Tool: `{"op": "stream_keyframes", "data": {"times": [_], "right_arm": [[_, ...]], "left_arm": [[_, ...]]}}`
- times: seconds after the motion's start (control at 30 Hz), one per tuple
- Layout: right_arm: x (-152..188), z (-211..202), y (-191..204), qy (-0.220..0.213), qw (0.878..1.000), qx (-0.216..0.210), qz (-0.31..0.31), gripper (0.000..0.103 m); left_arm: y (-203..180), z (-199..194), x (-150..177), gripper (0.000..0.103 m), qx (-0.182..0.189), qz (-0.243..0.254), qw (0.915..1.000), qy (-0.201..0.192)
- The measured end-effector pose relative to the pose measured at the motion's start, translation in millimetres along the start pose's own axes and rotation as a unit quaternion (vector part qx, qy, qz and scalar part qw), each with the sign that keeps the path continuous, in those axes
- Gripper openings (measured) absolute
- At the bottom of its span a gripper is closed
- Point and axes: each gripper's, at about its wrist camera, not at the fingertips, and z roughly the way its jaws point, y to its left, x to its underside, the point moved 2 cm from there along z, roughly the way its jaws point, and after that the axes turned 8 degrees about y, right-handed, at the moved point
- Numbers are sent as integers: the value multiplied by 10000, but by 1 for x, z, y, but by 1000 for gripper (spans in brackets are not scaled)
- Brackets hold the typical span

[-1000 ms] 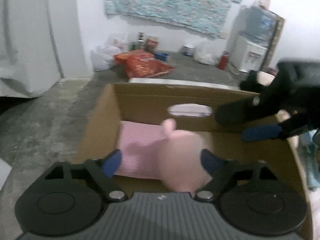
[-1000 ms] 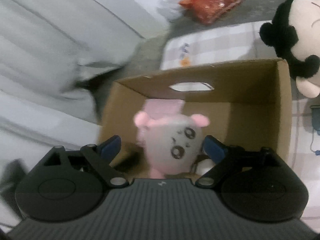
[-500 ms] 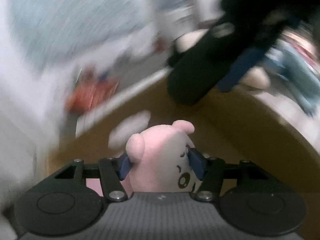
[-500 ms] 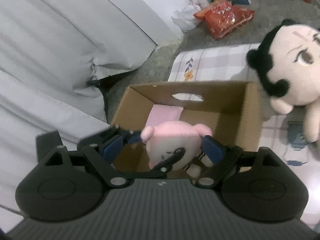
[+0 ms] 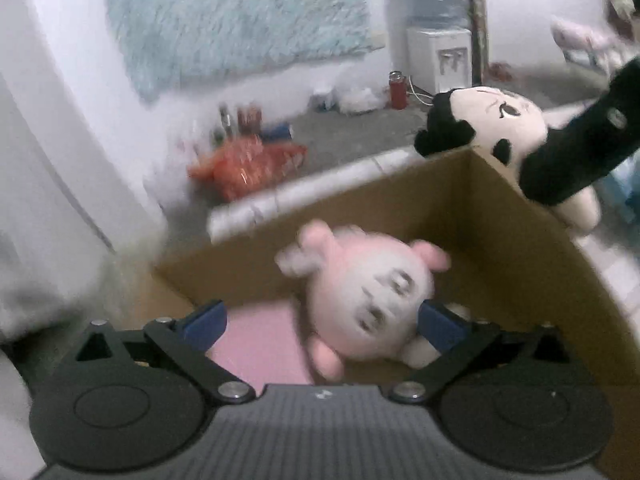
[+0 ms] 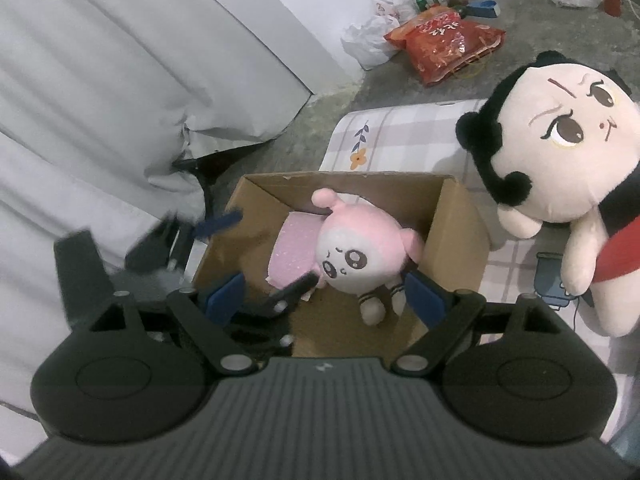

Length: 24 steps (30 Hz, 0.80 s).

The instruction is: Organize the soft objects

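Observation:
A pink round plush [image 5: 368,300] lies face up in the cardboard box [image 5: 500,216], partly on a pink pad [image 5: 260,344]. My left gripper [image 5: 322,322] hangs over it with its jaws opening. The plush sits between the fingers, close to the right one, and nothing presses on it. In the right wrist view the same plush [image 6: 360,252] rests in the box [image 6: 456,232], and my right gripper [image 6: 324,296] stands open above it, holding nothing. My left gripper [image 6: 256,254] reaches in from the left. A big black-haired doll [image 6: 560,152] lies right of the box.
The box stands on a checked mat [image 6: 400,136] over a concrete floor. A red snack bag [image 6: 444,44], white plastic bags and bottles lie by the far wall. Grey fabric [image 6: 100,80] fills the left side. A water dispenser [image 5: 438,52] stands at the back.
Half a second ago my left gripper squeezed the pink plush. Its jaws have now spread and the plush lies loose in the box. My right gripper has drawn back and up.

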Motion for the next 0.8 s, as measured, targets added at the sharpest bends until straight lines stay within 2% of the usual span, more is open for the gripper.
{"op": "stream_keyframes", "data": {"times": [0.03,0.13,0.23,0.27,0.37,0.4,0.43,0.47,0.5,0.6,0.63,0.7,0.8], "right_arm": [[1,-2,-1,-30,10000,-33,27,87],[1,-5,-4,-151,9998,-68,135,87],[3,-9,-7,-194,9995,-79,236,87],[3,-11,-8,-205,9994,-103,265,87],[2,-18,-11,-287,9990,-117,311,87],[1,-21,-12,-307,9990,-106,307,87],[1,-23,-13,-333,9989,-99,301,87],[1,-25,-13,-352,9989,-91,303,87],[1,-26,-15,-370,9988,-87,312,87],[1,-29,-17,-367,9988,-109,320,87],[2,-28,-18,-360,9988,-115,305,87],[3,-25,-16,-332,9990,-130,261,87],[5,-20,-14,-292,9992,-171,196,87]], "left_arm": [[-2,3,3,102,225,-124,9997,35],[-8,24,3,101,472,-677,9962,267],[-11,46,0,101,884,-1524,9831,507],[-12,49,0,101,883,-1666,9806,531],[-17,61,-8,101,520,-1892,9790,546],[-19,65,-10,101,381,-1906,9794,550],[-20,69,-12,97,252,-1904,9799,541],[-19,71,-12,83,33,-1900,9805,507],[-16,71,-11,83,-120,-1887,9806,516],[-3,62,-5,79,127,-1871,9814,418],[-2,59,-5,77,39,-1728,9840,433],[-8,49,-3,76,-255,-1114,9930,291],[-18,39,-3,76,-601,-456,9971,-49]]}}
